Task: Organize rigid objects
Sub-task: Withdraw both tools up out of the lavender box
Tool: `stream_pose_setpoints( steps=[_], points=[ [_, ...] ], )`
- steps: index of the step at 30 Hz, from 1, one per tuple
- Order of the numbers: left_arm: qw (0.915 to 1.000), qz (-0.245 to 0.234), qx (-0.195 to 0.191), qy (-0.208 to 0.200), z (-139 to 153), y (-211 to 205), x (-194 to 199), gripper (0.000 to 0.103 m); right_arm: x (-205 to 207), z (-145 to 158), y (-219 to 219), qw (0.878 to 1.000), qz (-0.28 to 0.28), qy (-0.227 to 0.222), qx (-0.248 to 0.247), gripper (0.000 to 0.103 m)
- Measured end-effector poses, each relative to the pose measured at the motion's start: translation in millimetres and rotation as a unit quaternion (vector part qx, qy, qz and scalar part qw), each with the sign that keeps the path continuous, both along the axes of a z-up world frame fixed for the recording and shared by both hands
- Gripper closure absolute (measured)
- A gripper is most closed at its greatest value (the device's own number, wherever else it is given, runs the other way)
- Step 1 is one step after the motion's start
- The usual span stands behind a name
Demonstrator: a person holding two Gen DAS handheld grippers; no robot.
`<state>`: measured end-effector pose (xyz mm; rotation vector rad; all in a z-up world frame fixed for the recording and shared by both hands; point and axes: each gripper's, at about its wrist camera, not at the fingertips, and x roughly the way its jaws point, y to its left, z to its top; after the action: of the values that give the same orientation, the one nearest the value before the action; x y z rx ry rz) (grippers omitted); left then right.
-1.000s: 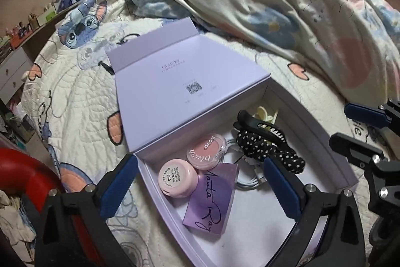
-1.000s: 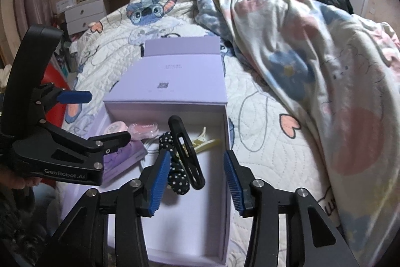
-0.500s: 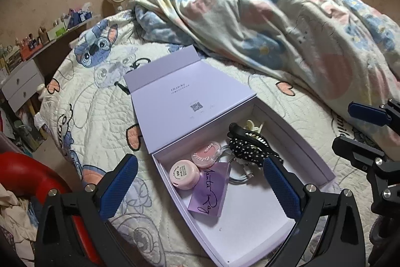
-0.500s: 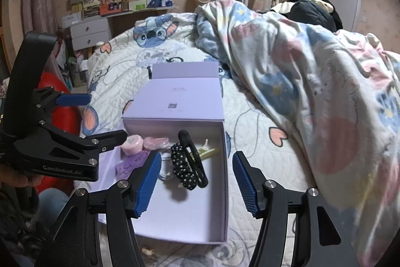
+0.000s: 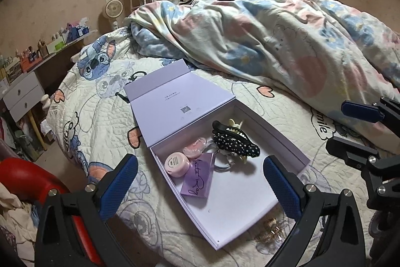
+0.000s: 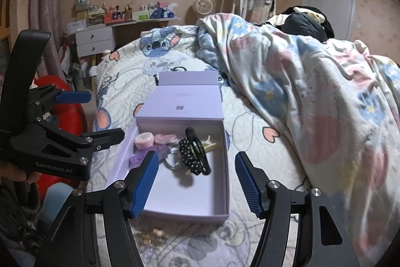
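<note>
Both sets of tongs hung above the near edge of the bed, tilted down toward the lilac box (image 5: 252, 197), and both were empty. The left tongs (image 5: 200, 187) stood spread wide with nothing between the pads; the right tongs (image 6: 197, 182) were opening, and nothing sat between them either.

Inside the box, toward its hinged far end, the black hair clip (image 6: 197, 149) lay on the polka-dot bow (image 5: 237, 144), long axis running roughly from the lid (image 6: 180, 102) toward the open near end. From the right tongs it sat straight ahead and a touch left, almost in line with the fingers. The pink jar (image 5: 177, 163), the flat pink compact (image 5: 194, 144) and the purple card (image 5: 197, 175) crowded the box's left side, nearer the left tongs.

The piece still outside looked like a small gold-coloured item (image 5: 268, 235), too blurred to name, lying on the quilt (image 5: 100, 122) just beside the box's near corner. It sat below and just right of the left tongs, so the left hand seemed closer, though the right was not far off.

Against a second earlier, both views had pulled back and up: the box looked smaller, more of the room showed, and the right jaws stood clearly wider.
</note>
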<state>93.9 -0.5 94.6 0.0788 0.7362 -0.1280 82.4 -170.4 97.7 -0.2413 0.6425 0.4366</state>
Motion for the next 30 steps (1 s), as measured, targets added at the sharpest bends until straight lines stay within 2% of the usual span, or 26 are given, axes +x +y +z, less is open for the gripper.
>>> stream_pose_setpoints(
  steps=[7, 19, 30],
  points=[
    [0.9999, -0.01, -0.007, 0.002, 0.7, -4.8, -25.8, 0.001, -27.8, -1.9, -9.3, 1.0, 0.001, -0.003, 0.015, 0.036],
    [0.9996, -0.016, -0.019, 0.013, -16.3, -11.3, -71.8, 0.001, -66.7, -20.0, -12.1, 1.0, 0.015, 0.007, 0.025, 0.035],
    [0.999, -0.022, -0.033, 0.02, -38.2, -13.3, -101.1, 0.001, -94.1, -50.2, -13.5, 0.998, 0.025, 0.032, 0.047, 0.035]
  ],
)
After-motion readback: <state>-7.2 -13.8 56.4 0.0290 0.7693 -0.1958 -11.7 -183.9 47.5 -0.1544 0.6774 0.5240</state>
